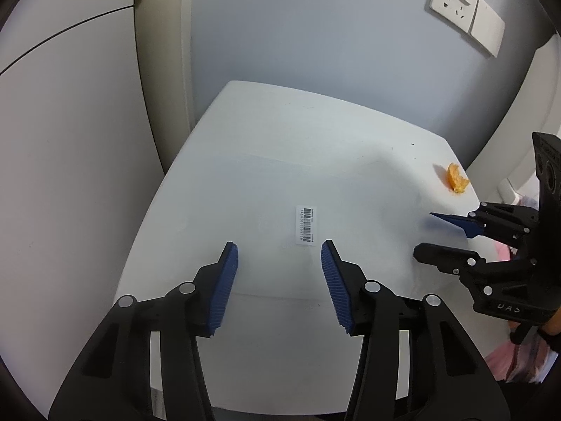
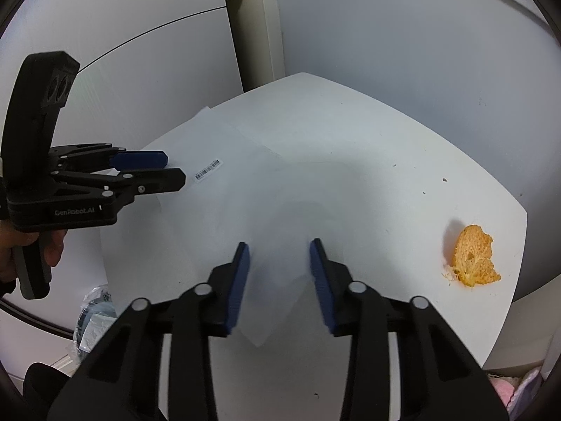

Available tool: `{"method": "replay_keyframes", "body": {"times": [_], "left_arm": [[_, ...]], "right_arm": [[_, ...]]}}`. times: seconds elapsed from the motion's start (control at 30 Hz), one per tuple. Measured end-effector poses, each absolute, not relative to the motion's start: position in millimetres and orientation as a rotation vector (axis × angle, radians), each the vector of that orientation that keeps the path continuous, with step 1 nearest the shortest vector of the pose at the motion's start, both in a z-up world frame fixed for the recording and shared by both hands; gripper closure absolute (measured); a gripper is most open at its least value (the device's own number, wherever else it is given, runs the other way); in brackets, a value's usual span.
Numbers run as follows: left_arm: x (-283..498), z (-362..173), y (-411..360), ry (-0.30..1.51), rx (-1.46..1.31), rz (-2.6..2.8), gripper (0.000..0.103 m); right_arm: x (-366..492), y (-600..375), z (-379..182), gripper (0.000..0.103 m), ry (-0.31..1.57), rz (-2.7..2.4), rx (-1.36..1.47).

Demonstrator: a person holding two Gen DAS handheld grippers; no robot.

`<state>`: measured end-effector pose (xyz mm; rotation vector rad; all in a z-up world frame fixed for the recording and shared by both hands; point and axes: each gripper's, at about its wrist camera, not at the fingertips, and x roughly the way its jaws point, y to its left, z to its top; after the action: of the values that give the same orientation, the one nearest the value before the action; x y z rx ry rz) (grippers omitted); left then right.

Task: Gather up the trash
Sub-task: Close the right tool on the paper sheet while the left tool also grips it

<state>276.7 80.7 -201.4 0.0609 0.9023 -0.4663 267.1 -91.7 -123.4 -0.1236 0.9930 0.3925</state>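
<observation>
On the white table [image 2: 350, 133], orange peel [image 2: 471, 261] right of both half-open, empty grippers.

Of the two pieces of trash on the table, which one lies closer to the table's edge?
The orange peel. It lies close to the right edge of the white table, while the clear plastic sheet with the barcode label lies flat across the middle.

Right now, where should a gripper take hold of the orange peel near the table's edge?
Grip the orange peel across its raised, curled upper rim, coming from above with the right gripper. It sits cupped, pith side showing, so that lifted edge probably offers more bite than the ragged lower fringe lying on the white table.
</observation>
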Motion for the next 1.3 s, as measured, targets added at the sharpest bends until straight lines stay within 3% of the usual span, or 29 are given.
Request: {"method": "replay_keyframes", "body": {"times": [0.13,0.33,0.6,0.8,0.9,1.0,1.03,1.3], "left_arm": [[274,-198,82,0.883,0.058,-0.458,0.054],[279,-195,92,0.870,0.047,-0.398,0.036],[287,-203,86,0.884,0.054,-0.411,0.035],[286,-203,77,0.867,0.069,-0.426,0.062],[286,-201,80,0.864,0.060,-0.429,0.068],[286,-202,77,0.858,0.061,-0.427,0.082],[286,-202,76,0.857,0.057,-0.429,0.092],[282,-194,73,0.840,0.027,-0.430,0.097]], "right_arm": [[268,-92,-123,0.071,0.993,0.395,-0.121],[268,-93,-122,0.074,0.994,0.403,-0.122],[267,-90,-121,0.078,0.991,0.421,-0.125],[269,-83,-122,0.082,0.993,0.439,-0.124],[270,-81,-122,0.086,1.002,0.452,-0.116],[271,-79,-123,0.090,1.007,0.463,-0.109],[272,-80,-123,0.091,1.008,0.467,-0.103],[269,-84,-121,0.096,1.004,0.476,-0.049]]}}
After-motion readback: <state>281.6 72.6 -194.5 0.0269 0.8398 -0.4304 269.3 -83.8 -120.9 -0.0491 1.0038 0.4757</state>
